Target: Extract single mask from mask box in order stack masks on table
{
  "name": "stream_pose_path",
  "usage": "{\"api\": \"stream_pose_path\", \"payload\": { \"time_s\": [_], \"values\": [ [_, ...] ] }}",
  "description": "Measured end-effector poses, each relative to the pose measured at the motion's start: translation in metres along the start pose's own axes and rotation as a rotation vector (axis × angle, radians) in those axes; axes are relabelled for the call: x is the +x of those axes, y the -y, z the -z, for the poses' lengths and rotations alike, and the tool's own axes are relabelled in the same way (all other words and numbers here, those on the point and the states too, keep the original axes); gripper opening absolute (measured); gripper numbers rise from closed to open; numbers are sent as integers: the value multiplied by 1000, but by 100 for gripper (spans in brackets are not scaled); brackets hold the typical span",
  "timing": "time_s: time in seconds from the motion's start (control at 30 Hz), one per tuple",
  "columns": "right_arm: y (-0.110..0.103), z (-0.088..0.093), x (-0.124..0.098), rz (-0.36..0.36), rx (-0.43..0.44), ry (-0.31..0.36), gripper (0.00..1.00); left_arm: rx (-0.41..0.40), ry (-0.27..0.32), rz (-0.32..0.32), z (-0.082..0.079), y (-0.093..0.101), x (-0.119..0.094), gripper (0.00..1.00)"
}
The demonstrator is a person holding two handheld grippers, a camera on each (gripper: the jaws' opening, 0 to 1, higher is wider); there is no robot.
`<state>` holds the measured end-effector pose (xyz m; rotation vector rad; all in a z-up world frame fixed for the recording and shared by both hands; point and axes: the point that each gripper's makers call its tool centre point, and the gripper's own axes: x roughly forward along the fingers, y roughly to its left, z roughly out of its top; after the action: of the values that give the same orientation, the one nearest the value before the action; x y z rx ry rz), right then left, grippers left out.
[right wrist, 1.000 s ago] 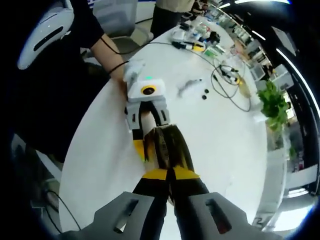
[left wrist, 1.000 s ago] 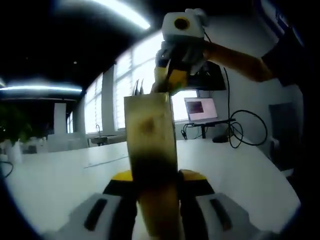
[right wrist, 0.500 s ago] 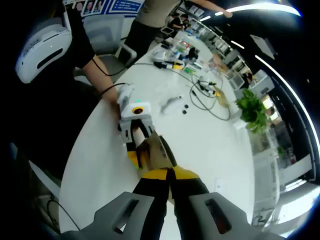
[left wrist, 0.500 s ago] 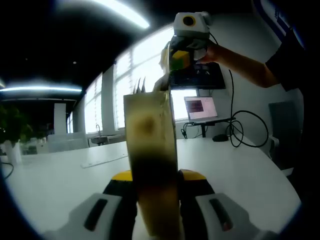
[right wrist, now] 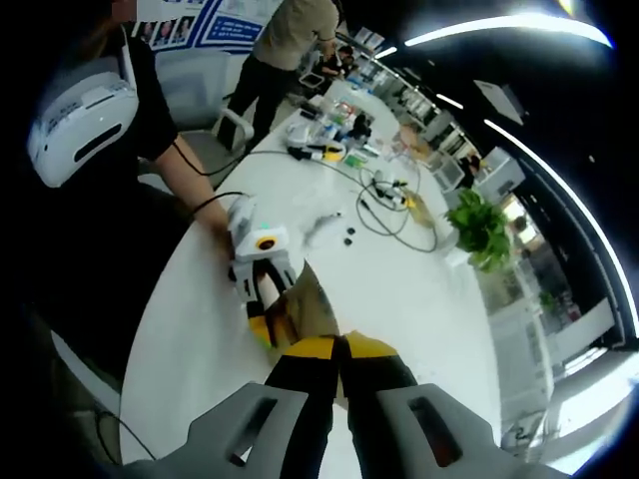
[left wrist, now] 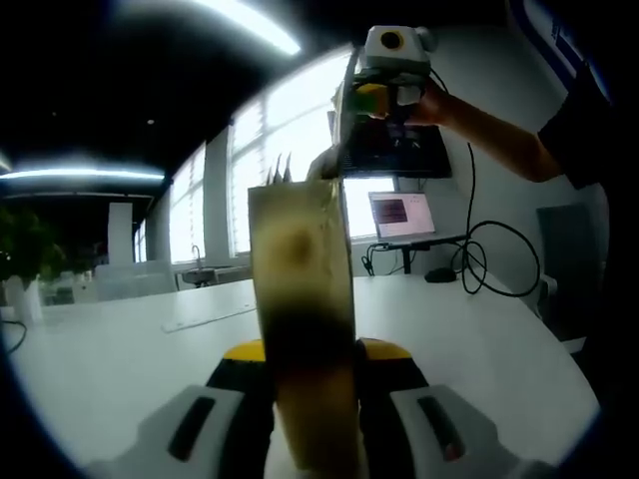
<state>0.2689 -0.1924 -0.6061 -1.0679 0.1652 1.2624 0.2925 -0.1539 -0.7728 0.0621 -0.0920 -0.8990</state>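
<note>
Left tool: yellow-tipped jaws closed on both sides of a tall tan cardboard mask box, gripping it upright above the white round surface.
Left tool, from the right gripper view: white body with a round yellow-ringed lens, held by a hand in a dark sleeve; the box stands in it, just past the right tool's tips.
Right tool: jaws drawn narrow, tips together; what they pinch is hidden behind the tips, so a held mask cannot be confirmed.
Right tool, from the left gripper view: raised well above the box top, held by a hand reaching in from the right; its jaw gap cannot be read from here.
Mask box top: thin pale edges poke up from the opening; too blurred to say whether they are masks.
Surface: black cables, small items and a green leafy plant lie at the far end.
Background: an open laptop on a stand beyond the box, bright windows behind it.
People: one standing person at the far end of the surface.
</note>
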Motion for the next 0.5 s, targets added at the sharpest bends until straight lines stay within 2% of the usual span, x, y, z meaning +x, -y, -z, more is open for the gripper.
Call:
{"api": "stream_pose_path", "payload": {
  "time_s": [0.23,0.33,0.5],
  "values": [
    [9,-6,-23,90,32,54,0,10,0,-3,0,-1,0,34],
    [12,-9,-36,145,70,109,0,10,0,-2,-1,0,0,34],
    [14,-6,-53,201,116,131,0,7,0,-1,-1,0,-1,34]
  ]
}}
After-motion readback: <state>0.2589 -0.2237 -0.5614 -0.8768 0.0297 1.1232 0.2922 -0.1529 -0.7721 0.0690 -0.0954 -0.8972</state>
